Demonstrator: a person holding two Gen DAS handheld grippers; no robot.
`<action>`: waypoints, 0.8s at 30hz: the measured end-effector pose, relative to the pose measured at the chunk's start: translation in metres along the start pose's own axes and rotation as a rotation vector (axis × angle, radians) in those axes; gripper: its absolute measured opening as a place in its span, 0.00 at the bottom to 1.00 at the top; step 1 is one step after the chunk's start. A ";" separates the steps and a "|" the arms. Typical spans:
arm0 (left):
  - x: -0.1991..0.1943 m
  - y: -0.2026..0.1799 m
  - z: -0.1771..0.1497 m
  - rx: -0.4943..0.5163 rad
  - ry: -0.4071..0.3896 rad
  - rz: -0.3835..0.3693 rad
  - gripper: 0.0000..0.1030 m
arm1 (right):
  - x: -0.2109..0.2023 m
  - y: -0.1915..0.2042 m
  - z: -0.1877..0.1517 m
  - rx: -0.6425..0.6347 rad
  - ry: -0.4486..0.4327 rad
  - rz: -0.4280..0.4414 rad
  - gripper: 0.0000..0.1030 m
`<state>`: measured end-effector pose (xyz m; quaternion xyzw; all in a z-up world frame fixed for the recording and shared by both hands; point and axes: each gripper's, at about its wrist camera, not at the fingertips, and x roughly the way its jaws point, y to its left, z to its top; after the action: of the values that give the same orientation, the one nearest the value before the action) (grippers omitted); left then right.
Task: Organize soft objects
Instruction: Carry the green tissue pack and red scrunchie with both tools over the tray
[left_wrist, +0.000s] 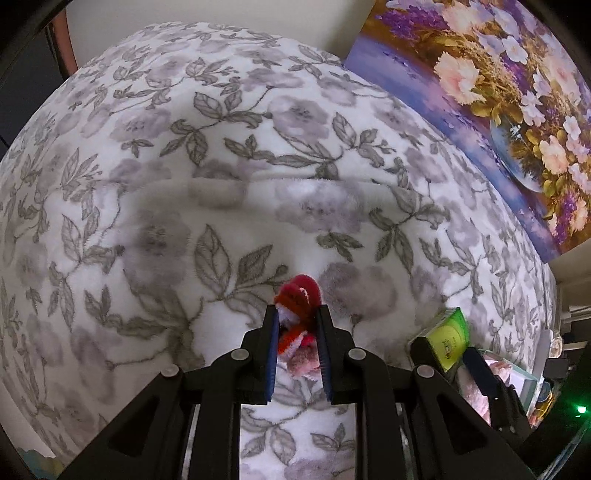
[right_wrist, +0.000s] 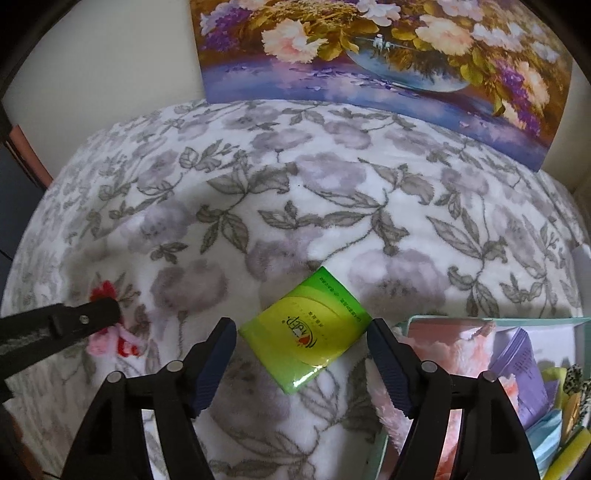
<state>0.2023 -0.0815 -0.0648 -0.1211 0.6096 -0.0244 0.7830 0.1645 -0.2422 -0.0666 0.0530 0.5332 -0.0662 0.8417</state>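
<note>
My left gripper (left_wrist: 298, 313) points down over the flowered blanket and is shut on a fuzzy red, white and pink pipe-cleaner toy (left_wrist: 295, 295), which sticks out past the fingertips. In the right wrist view the same toy (right_wrist: 105, 290) shows at the left, beside one of the left gripper's fingers (right_wrist: 92, 314). A green tissue pack (right_wrist: 304, 332) lies flat on the blanket between the jaws of my right gripper (right_wrist: 302, 325). Those jaws stand wide on either side of the pack without pressing it. The pack (left_wrist: 448, 338) also appears low on the right in the left wrist view.
A mint-green box (right_wrist: 546, 320) sits at the lower right, holding pink plush, a purple packet, a yellow sponge and other soft items. A flower painting (right_wrist: 369, 55) leans against the wall behind the grey-flowered white blanket (right_wrist: 295, 184).
</note>
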 end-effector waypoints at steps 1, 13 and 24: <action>0.000 0.001 0.000 -0.002 0.000 -0.004 0.20 | 0.002 0.002 0.000 0.000 0.001 0.000 0.74; -0.002 0.006 -0.002 -0.019 0.012 -0.017 0.20 | 0.015 0.003 -0.002 0.053 0.023 0.016 0.65; -0.026 0.005 -0.003 -0.008 -0.028 -0.037 0.20 | -0.014 0.001 -0.005 0.060 0.013 0.034 0.64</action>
<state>0.1922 -0.0721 -0.0420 -0.1357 0.5964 -0.0349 0.7904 0.1546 -0.2396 -0.0555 0.0878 0.5352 -0.0673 0.8374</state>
